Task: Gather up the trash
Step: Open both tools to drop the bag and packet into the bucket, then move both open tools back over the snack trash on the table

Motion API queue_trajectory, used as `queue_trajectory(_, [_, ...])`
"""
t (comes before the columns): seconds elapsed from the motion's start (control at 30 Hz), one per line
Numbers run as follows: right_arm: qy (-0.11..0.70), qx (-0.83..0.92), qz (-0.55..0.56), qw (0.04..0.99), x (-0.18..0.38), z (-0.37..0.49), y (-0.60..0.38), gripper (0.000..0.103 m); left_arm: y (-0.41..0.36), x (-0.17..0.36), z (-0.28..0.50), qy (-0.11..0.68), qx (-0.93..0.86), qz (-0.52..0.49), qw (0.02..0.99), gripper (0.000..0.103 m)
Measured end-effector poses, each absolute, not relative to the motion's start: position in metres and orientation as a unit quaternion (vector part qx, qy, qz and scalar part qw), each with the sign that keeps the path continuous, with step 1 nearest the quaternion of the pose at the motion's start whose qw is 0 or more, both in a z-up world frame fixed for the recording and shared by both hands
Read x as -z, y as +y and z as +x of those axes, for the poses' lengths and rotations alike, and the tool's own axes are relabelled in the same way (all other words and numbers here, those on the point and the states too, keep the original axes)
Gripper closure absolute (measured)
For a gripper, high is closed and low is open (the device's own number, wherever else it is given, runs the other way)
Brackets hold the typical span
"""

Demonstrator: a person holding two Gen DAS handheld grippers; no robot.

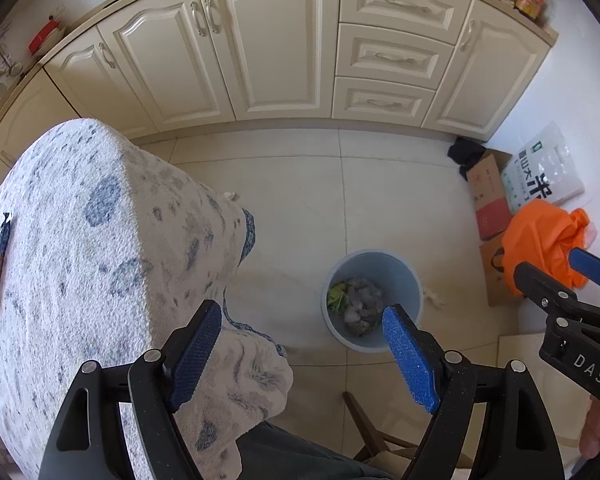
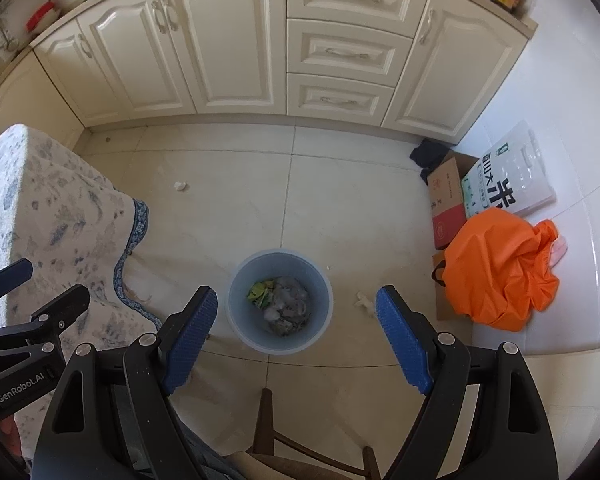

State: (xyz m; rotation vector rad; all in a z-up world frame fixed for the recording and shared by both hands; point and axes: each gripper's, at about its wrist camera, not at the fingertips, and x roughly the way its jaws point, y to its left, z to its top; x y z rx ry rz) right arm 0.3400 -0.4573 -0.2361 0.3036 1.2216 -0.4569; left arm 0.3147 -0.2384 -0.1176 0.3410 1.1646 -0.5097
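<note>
The right gripper hangs above the floor with its blue pads spread wide and nothing between them; seen through the gap, the pale blue trash bin stands on the tiles almost directly below. The left gripper is likewise spread and empty, its view taking in the same bin beyond its right-hand pad and the edge of the blue-flowered tablecloth under its left-hand one. Inside the bin lies a heap of crumpled white tissue with a scrap of green-and-yellow wrapper, so part of the collecting looks done. At least 2 pieces remain on the floor: 1 crumpled white wad just beside the bin on its right, between it and the orange plastic bag, and another small white wad farther off near the hanging corner of the tablecloth, toward the cream cabinets. On the table a dark flat wrapper lies at the far left edge; whether it counts as trash I cannot tell. My reading is that the job is well along, with the 2 floor scraps next, the nearer first.
</note>
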Motion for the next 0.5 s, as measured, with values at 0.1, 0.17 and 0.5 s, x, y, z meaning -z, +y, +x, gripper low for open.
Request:
queue_trajectory(0.1, [0.567,0.205,0.139,0.786,0.232,0.340,-0.449,0.020,-0.230,0.113,0.310,0.537,0.236,0.154,0.795,0.024])
queue_trajectory(0.17, [0.567,0.201,0.134,0.787,0.230,0.340,-0.443,0.020,-0.222,0.109,0.305,0.534,0.233,0.150,0.799,0.024])
queue_trajectory(0.5, [0.553,0.173,0.121,0.806,0.211,0.343,-0.410,0.020,-0.166,0.083,0.286,0.525,0.226,0.109,0.813,0.023])
